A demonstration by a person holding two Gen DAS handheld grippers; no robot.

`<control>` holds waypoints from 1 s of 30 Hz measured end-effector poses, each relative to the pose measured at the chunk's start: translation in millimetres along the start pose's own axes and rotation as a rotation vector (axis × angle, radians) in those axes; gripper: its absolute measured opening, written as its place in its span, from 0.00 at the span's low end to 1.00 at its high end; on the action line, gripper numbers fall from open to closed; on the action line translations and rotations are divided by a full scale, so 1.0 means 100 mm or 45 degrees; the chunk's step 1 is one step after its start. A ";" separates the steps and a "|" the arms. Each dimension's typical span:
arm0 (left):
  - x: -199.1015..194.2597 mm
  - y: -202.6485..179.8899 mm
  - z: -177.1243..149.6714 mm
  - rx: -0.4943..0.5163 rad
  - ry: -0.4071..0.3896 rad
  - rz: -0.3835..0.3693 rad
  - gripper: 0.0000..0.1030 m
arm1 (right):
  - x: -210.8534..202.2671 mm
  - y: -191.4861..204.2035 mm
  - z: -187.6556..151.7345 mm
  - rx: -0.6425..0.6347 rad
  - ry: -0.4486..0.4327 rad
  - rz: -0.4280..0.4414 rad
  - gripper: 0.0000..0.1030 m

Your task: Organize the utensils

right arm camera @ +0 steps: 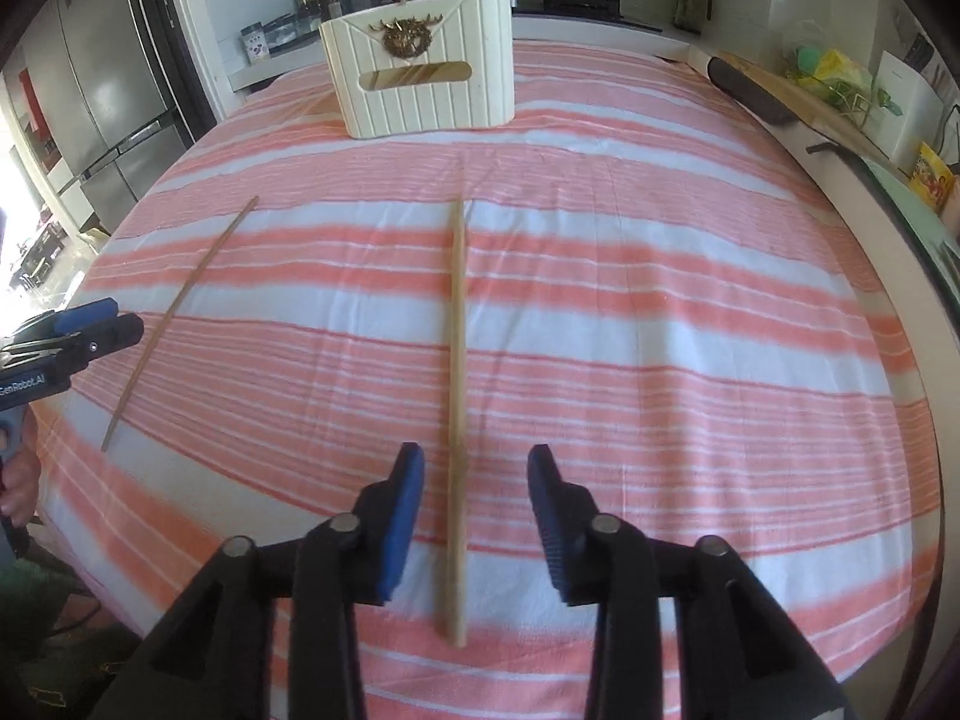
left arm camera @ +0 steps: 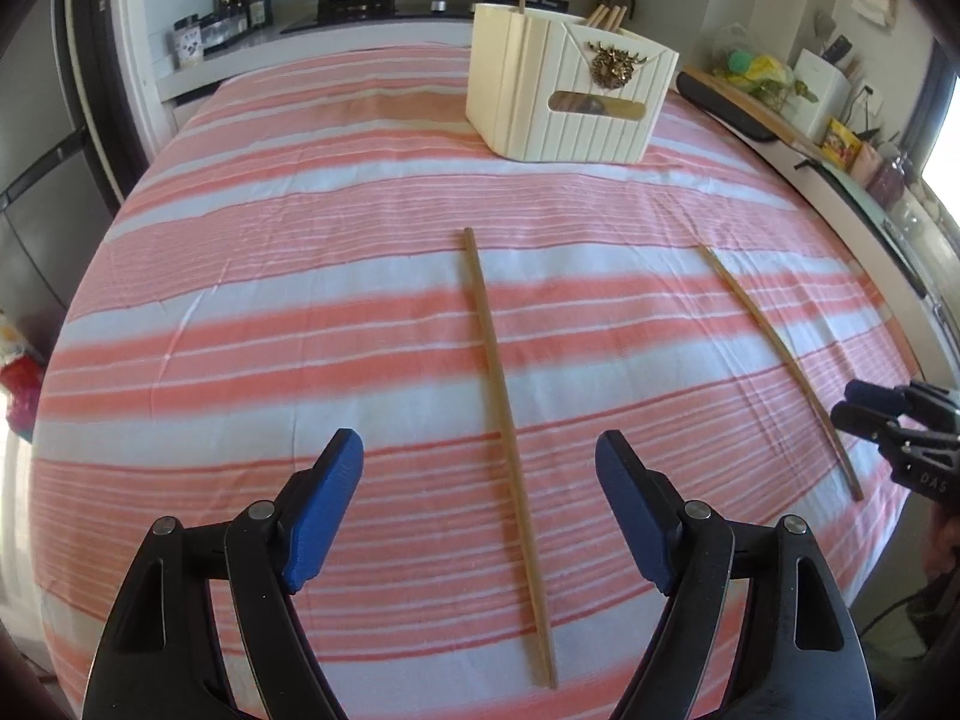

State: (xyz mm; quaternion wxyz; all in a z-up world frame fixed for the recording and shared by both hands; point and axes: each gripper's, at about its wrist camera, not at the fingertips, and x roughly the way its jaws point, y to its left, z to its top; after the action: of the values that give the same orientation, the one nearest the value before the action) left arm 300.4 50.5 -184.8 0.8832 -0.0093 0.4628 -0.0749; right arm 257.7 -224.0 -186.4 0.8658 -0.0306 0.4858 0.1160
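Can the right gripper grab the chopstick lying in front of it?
Probably yes. The right gripper is open, and the chopstick lies flat on the striped cloth between its blue fingers, with nothing blocking it.

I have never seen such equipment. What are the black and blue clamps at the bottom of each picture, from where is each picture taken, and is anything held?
A person holds a two-finger gripper in each hand, and each gripper carries a camera looking along its fingers. One picture looks out from the left gripper, the other from the right gripper. The blue parts are the finger pads.

On the striped cloth lie two loose chopsticks: the left chopstick and the right chopstick. At the far end stands a cream holder with more chopsticks in it.

Nothing is held. Each gripper is open, with a chopstick lying between its pads but untouched.
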 end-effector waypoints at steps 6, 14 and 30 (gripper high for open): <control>0.31 0.11 0.33 0.038 0.090 0.033 0.79 | 0.26 0.07 0.47 -0.121 0.077 0.060 0.38; 0.73 0.13 0.66 0.081 0.177 0.066 0.75 | 0.75 0.22 0.91 -0.254 0.145 0.033 0.38; 0.20 0.02 0.95 0.033 -0.081 0.004 0.04 | 0.45 -0.08 1.41 -0.005 -0.080 0.224 0.06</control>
State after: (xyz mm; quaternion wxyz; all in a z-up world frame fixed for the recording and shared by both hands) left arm 389.1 44.5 -147.0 0.8976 0.0006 0.4336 -0.0792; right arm 400.1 -200.2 -150.8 0.8670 0.0142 0.4590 0.1934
